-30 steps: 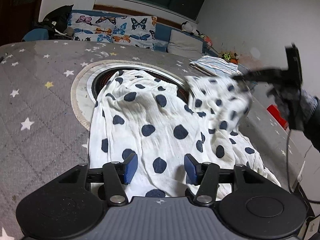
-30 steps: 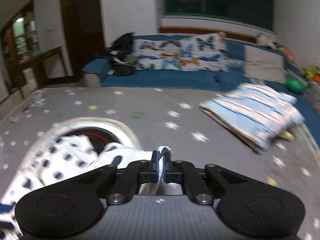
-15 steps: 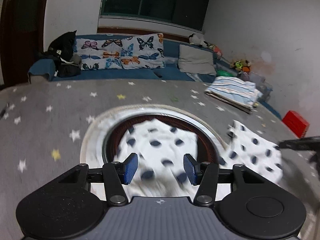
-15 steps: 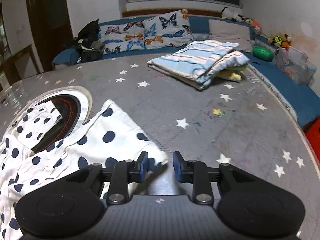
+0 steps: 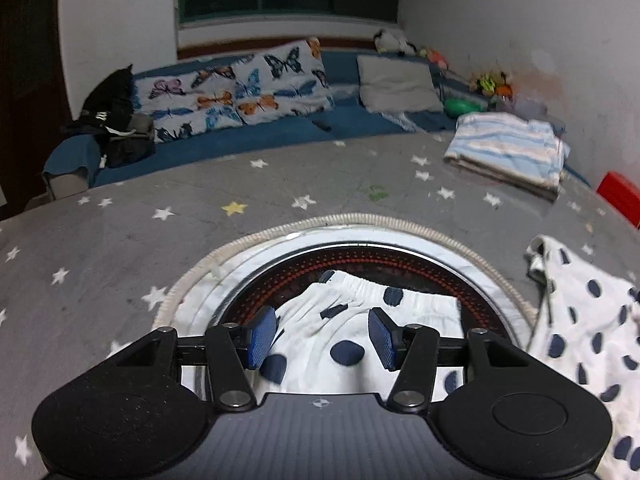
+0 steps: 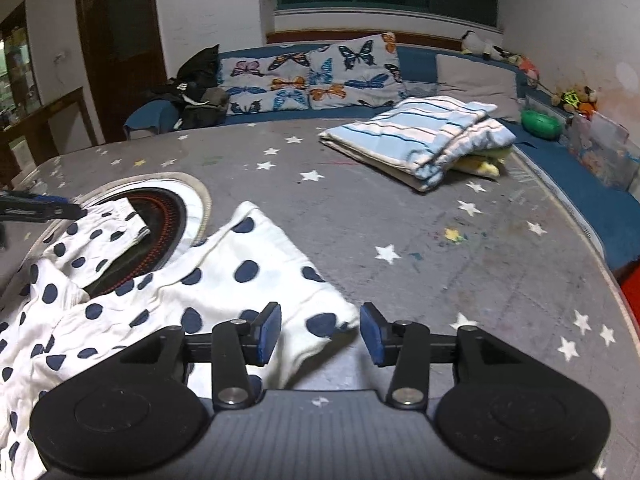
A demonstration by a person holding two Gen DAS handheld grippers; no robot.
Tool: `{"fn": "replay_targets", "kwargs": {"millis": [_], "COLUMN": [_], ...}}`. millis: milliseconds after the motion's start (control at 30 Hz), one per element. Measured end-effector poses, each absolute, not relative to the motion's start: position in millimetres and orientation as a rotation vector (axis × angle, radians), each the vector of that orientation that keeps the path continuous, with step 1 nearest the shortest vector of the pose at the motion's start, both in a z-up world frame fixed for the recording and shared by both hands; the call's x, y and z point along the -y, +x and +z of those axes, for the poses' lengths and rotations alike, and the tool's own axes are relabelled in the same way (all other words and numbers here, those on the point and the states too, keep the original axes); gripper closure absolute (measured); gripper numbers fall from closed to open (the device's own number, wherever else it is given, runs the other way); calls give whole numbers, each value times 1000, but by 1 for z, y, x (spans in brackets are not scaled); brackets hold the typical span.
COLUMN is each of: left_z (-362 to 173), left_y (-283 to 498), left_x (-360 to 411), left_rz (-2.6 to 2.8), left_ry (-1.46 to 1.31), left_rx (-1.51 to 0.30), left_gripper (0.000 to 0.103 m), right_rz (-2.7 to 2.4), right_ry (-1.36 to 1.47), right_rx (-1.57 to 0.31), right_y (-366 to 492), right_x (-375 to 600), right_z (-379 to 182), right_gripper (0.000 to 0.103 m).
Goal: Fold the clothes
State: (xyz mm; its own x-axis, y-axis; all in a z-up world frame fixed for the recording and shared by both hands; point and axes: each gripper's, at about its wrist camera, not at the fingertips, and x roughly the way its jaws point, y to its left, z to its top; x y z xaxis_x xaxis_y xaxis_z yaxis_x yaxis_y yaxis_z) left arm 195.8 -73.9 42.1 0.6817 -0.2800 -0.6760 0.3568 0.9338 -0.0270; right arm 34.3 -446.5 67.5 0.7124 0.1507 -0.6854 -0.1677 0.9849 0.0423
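A white garment with dark blue dots (image 6: 224, 280) lies spread on the grey star-patterned tabletop (image 6: 440, 232), partly draped over a round dark inset with a pale rim (image 5: 400, 248). The right gripper (image 6: 320, 334) has its jaws opening, with a corner of the cloth lying between them but not pinched. The left gripper (image 5: 322, 338) is released, its 2 blue pads (image 5: 262, 336) apart above another part of the garment over the inset. A folded striped blanket (image 6: 420, 140) sits well apart, towards the blue sofa (image 6: 280, 116).
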Motion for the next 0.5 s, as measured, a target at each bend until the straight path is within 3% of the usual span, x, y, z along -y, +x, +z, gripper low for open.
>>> {"fn": "replay_targets", "kwargs": {"millis": [267,367,400,433,500], "left_z": [23,19,19,19,21], "left_y": [216,214,213,213,214], "left_x": [90,96,97,97,96], "left_rz": [-393,-414,-422,-428,-421], "left_ry": [168,219,231,241,244], "left_rx": [-776,-754,-746,-740,-729], "left_gripper": [51,74,87,93,96], "right_rz": [226,238,239,239,242], "right_ry": [-35,-37,-33,-23,2], "right_rx": [-763,-764,-765,-769,-779], "right_y": [61,74,79,83,93], "right_x": [440,441,442,443,446], "right_z": [67,65,64,63,60], "right_gripper": [58,58,58,58,58]}}
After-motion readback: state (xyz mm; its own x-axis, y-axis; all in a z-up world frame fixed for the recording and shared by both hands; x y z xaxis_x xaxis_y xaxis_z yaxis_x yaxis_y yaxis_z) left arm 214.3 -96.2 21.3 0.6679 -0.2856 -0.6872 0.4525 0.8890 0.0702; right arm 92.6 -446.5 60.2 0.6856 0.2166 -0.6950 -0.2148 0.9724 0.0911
